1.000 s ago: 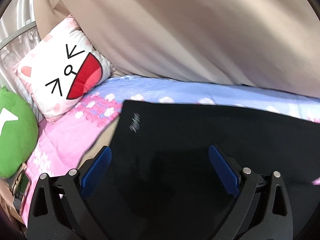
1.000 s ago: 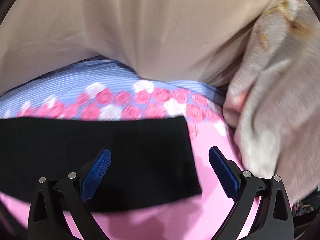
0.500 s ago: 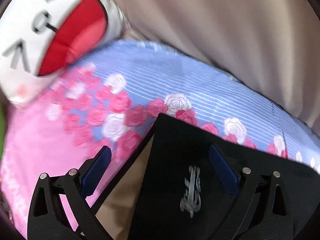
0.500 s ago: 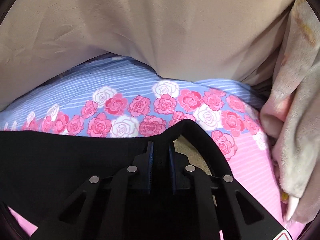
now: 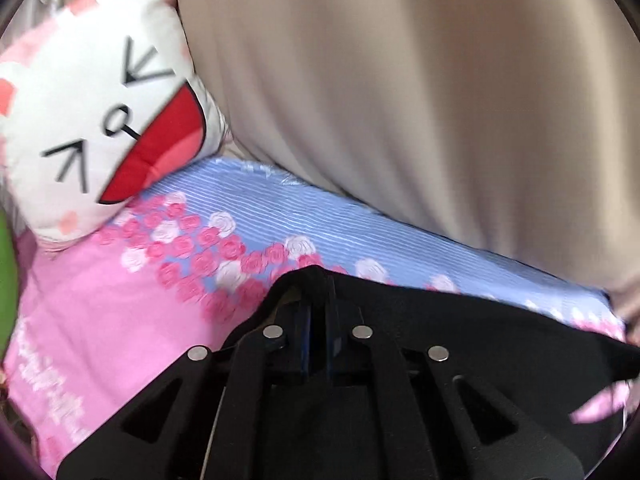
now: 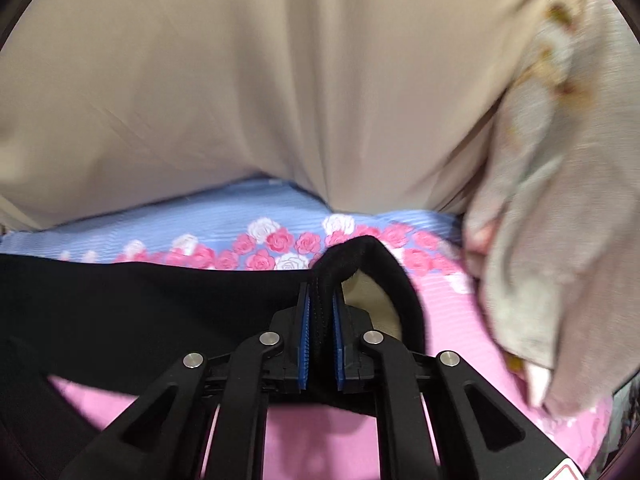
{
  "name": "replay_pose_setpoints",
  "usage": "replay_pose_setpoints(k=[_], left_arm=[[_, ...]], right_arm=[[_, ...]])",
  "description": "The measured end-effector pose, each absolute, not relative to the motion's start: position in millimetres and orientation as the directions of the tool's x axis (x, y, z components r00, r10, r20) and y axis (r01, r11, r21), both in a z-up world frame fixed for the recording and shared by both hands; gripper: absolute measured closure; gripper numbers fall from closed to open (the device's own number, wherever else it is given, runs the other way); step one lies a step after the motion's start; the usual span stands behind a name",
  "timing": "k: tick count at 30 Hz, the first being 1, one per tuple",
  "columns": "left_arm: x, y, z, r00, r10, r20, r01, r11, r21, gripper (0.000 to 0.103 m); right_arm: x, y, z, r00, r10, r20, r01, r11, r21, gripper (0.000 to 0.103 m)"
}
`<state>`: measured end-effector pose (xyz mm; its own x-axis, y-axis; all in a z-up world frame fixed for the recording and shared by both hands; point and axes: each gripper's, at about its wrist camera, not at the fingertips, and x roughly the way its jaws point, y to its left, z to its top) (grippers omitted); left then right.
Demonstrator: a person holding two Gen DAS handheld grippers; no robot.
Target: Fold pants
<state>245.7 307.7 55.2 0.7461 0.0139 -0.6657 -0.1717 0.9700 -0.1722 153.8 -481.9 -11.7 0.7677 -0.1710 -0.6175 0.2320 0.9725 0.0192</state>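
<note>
Black pants point(image 5: 480, 332) lie across a pink and blue rose-print bedsheet point(image 5: 100, 312). My left gripper point(image 5: 318, 300) is shut on the pants' left corner, which is pinched up into a peak between the blue pads. In the right wrist view, my right gripper point(image 6: 320, 304) is shut on the pants' point(image 6: 140, 300) right corner; the fabric loops up over the fingertips and its tan inner side point(image 6: 372, 304) shows.
A white cat-face cushion point(image 5: 92, 120) leans at the far left of the bed, with a green cushion point(image 5: 6, 280) at the frame edge. A beige curtain point(image 6: 280, 80) hangs behind the bed. A pale floral blanket point(image 6: 552, 220) is piled at the right.
My left gripper closed on the pants' left corner, having been open half a second ago. My right gripper stays shut on the right corner, and both corners are lifted a little.
</note>
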Motion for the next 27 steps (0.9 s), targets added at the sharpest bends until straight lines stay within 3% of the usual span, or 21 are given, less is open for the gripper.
replay_pose_setpoints(k=[3,9,12,14,15,16,18,19,21,26,27], left_arm=[[175,307,69,0.754,0.006,-0.657,-0.156,0.973,-0.170,0.100],[86,319,21,0.681,0.029,-0.732,-0.212,0.964,-0.158,0.098],[61,319,-7,0.646,0.020,-0.763,-0.234,0.957,-0.173,0.088],[50,322,-15,0.646,0.017,-0.764,-0.280,0.935,-0.216,0.079],[42,321,-14,0.659,-0.003,-0.752,-0.290,0.921,-0.258,0.067],[36,321,-12,0.671,-0.024,-0.741,-0.295,0.908,-0.297,0.049],[29,317,-11,0.695,-0.094,-0.713,-0.287,0.873,-0.394,0.025],[27,315,-13,0.710,-0.148,-0.689,-0.284,0.835,-0.472,0.021],[34,312,-19,0.711,-0.210,-0.671,-0.282,0.789,-0.546,0.020],[85,310,-47,0.667,-0.314,-0.675,-0.309,0.708,-0.635,0.022],[97,311,-55,0.634,-0.323,-0.703,-0.343,0.697,-0.630,0.048]], right_arm=[[100,-489,-2,0.805,-0.130,-0.578,0.197,0.979,0.055,0.095],[9,-489,-31,0.768,-0.133,-0.627,0.201,0.979,0.038,0.095],[-6,-495,-62,0.719,-0.134,-0.682,0.221,0.974,0.042,0.089],[-20,-494,-76,0.698,-0.160,-0.698,0.248,0.968,0.025,0.080],[-27,-492,-77,0.699,-0.183,-0.692,0.261,0.965,0.009,0.068],[-36,-489,-74,0.705,-0.203,-0.680,0.274,0.962,-0.003,0.060],[-45,-481,-64,0.721,-0.236,-0.651,0.291,0.956,-0.025,0.055],[-49,-477,-59,0.730,-0.239,-0.640,0.290,0.957,-0.026,0.050],[-62,-468,-49,0.755,-0.249,-0.607,0.300,0.954,-0.018,0.044],[-71,-452,-44,0.779,-0.196,-0.595,0.274,0.961,0.043,0.043],[-72,-448,-46,0.781,-0.188,-0.596,0.269,0.962,0.049,0.043]])
